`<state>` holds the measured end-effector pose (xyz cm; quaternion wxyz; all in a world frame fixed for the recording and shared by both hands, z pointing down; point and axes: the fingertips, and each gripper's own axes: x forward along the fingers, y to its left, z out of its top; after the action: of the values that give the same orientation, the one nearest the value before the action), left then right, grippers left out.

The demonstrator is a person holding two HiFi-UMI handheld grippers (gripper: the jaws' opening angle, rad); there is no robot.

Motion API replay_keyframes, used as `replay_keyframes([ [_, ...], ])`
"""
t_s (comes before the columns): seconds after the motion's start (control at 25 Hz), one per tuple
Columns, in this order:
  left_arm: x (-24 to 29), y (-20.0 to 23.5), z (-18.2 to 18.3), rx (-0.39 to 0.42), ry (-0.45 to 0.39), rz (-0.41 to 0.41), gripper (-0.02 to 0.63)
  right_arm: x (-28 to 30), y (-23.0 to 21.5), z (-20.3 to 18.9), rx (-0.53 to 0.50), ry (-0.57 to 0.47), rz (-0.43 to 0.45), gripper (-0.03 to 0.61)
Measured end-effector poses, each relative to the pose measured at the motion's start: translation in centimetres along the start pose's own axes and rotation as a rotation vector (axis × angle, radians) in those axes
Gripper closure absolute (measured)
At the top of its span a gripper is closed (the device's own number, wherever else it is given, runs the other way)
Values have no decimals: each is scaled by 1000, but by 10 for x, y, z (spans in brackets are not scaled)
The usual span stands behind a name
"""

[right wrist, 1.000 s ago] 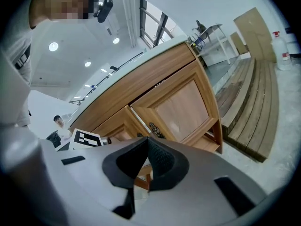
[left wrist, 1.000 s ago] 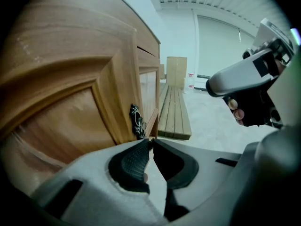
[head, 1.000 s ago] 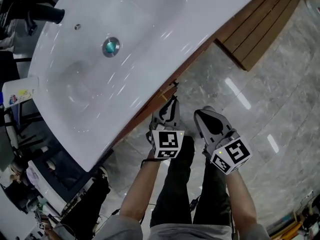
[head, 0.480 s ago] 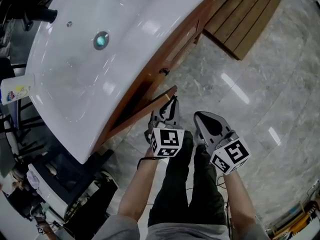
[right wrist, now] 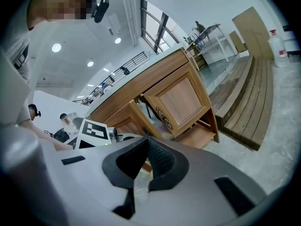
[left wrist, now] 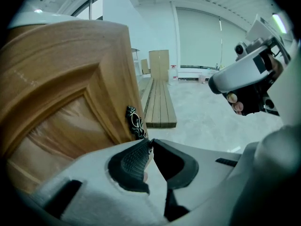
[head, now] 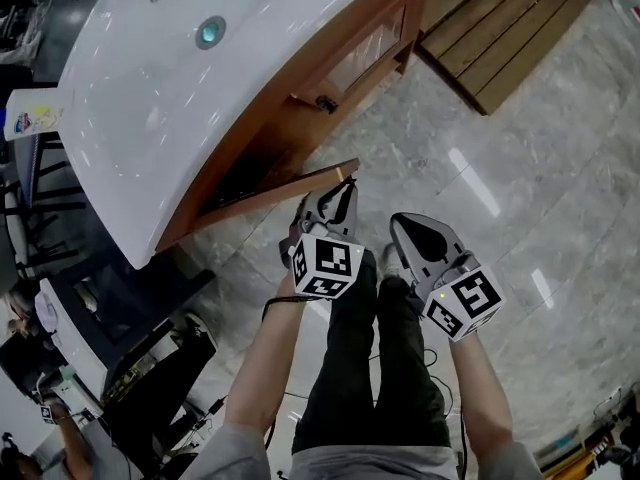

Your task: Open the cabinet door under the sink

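A white sink (head: 180, 78) tops a wooden cabinet (head: 385, 13). Its left door (head: 270, 196) stands swung out towards me; the right door (right wrist: 181, 102) is closed, with its dark handle (head: 326, 103) showing. My left gripper (head: 345, 190) is at the open door's free edge. In the left gripper view the door panel (left wrist: 61, 112) fills the left, and the left gripper (left wrist: 149, 144) is shut on the lower end of the ornate metal handle (left wrist: 136, 123). My right gripper (head: 400, 230) hangs beside it over the floor, shut and holding nothing; the right gripper (right wrist: 146, 139) faces the cabinet.
A slatted wooden platform (head: 510, 28) lies on the marble floor right of the cabinet. A dark rack (head: 110, 318) with clutter stands left of the sink, and a white bottle (head: 35, 113) sits at the sink's left end. People (right wrist: 33, 114) stand far behind.
The left door has swung out from nearly closed to wide open, with the left gripper staying on its handle. The right gripper has kept its place beside it.
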<state>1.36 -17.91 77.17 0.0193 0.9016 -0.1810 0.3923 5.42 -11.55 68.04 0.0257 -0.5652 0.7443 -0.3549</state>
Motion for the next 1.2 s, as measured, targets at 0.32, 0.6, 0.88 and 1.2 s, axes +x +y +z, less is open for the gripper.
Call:
replay_keyframes([
  [0.32, -13, -19, -12, 32, 3, -27, 578, -25, 12, -36, 36, 5, -1, 569],
  [0.6, -31, -42, -28, 71, -5, -80, 578, -30, 29, -55, 34, -12, -32, 569],
  [0.88, -64, -69, -56, 121, -12, -138, 577, -41, 61, -76, 36, -39, -74, 569],
  [1.2, -96, -87, -88, 232, 4, -205, 575, -57, 89, -100, 37, -68, -125, 569],
])
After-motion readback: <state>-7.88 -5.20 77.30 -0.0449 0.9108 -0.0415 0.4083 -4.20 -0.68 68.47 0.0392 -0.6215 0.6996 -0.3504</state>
